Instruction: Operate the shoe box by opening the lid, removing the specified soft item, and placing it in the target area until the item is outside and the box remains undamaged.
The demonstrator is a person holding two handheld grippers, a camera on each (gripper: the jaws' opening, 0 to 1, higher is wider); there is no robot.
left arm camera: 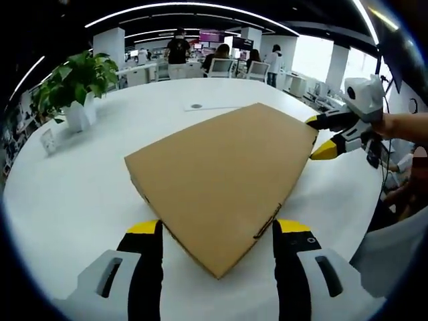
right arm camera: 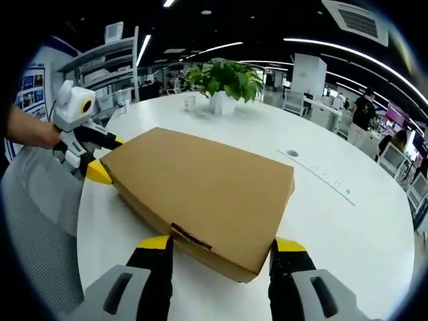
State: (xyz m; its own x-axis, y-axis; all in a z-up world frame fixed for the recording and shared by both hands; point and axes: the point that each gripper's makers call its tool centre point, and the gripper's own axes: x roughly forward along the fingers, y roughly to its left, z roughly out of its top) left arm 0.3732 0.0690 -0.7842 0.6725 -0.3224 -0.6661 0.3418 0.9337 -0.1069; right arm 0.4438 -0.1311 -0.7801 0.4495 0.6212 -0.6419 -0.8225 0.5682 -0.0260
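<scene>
Plain brown shoe box [left arm camera: 224,177], lid closed, lies flat on the white counter [left arm camera: 80,194]. My left gripper [left arm camera: 217,231] and right gripper [right arm camera: 221,244] straddle opposite corners, jaws wide, gripping nothing. Open counter all round; potted plant [right arm camera: 224,83] well apart.

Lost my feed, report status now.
Left gripper and right gripper open, each straddling a corner of the shoe box. Lid closed. Nothing in the way.

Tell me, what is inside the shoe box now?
That is hidden. The shoe box lies shut on the white table, its lid covering the contents. Both grippers, left and right, stand open at its corners.
</scene>
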